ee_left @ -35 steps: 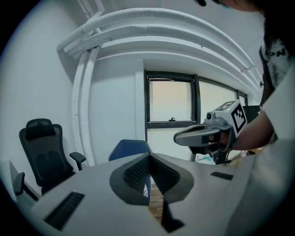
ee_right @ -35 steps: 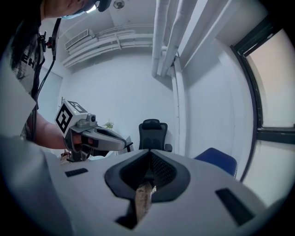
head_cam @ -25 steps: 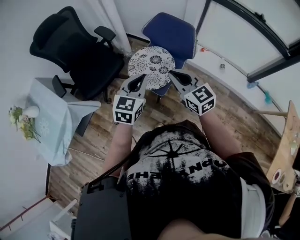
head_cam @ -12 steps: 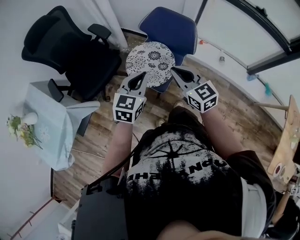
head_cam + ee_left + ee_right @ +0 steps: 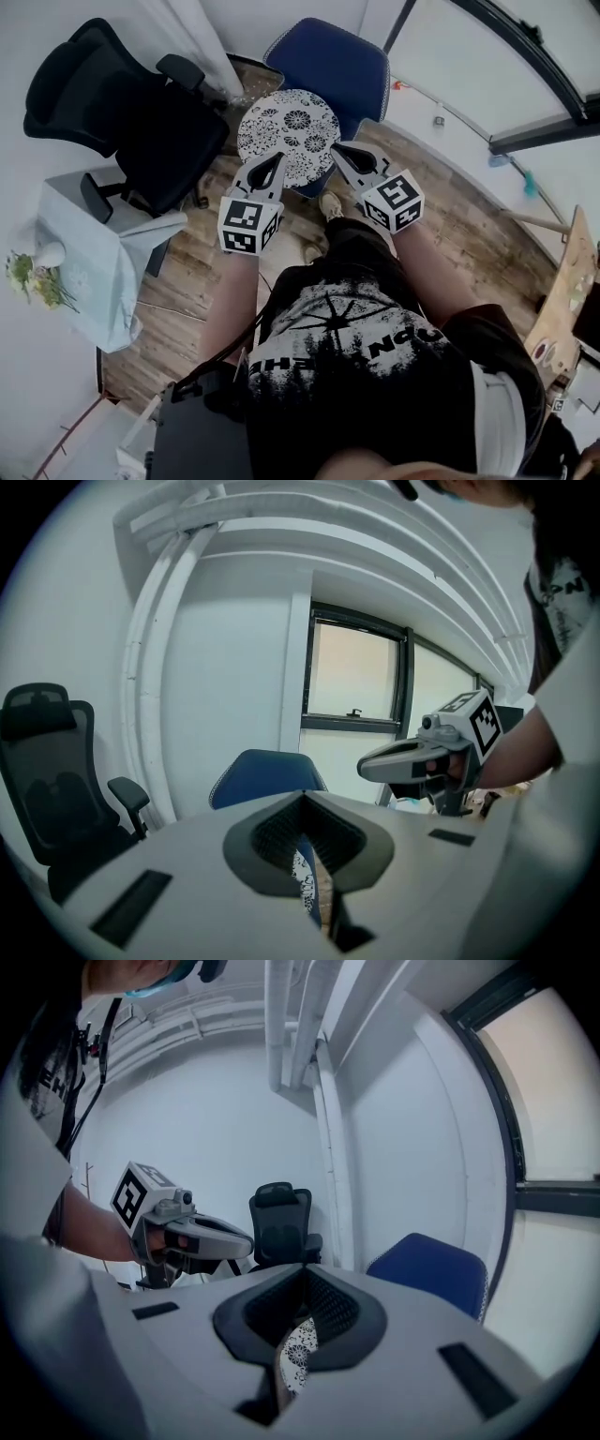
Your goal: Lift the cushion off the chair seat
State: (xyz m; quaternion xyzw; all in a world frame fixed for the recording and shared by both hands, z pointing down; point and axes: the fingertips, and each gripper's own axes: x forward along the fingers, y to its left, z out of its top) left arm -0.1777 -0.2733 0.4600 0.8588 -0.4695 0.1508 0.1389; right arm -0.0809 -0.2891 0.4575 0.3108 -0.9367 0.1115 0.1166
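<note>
A round white cushion [image 5: 288, 131] with a dark floral print lies on the seat of a blue chair [image 5: 328, 61]. My left gripper [image 5: 273, 161] hovers at the cushion's near left edge and my right gripper [image 5: 339, 149] at its near right edge. Both look shut and hold nothing. In the left gripper view the jaws [image 5: 302, 797] meet at the tip, and a sliver of cushion [image 5: 307, 892] shows through the slit below them. The right gripper view shows its jaws [image 5: 305, 1269] together, with cushion print [image 5: 298, 1354] beyond.
A black office chair [image 5: 122, 103] stands left of the blue chair. A small table with a pale cloth [image 5: 94, 253] and flowers [image 5: 33, 277] sits at the far left. A white wall and window frame [image 5: 525, 84] run behind. My shoe [image 5: 328, 204] is on the wood floor.
Both grippers have moved forward and down toward the blue chair. Their tips now overlap the cushion's near edge, where earlier they stood short of it. The jaws stayed together.
</note>
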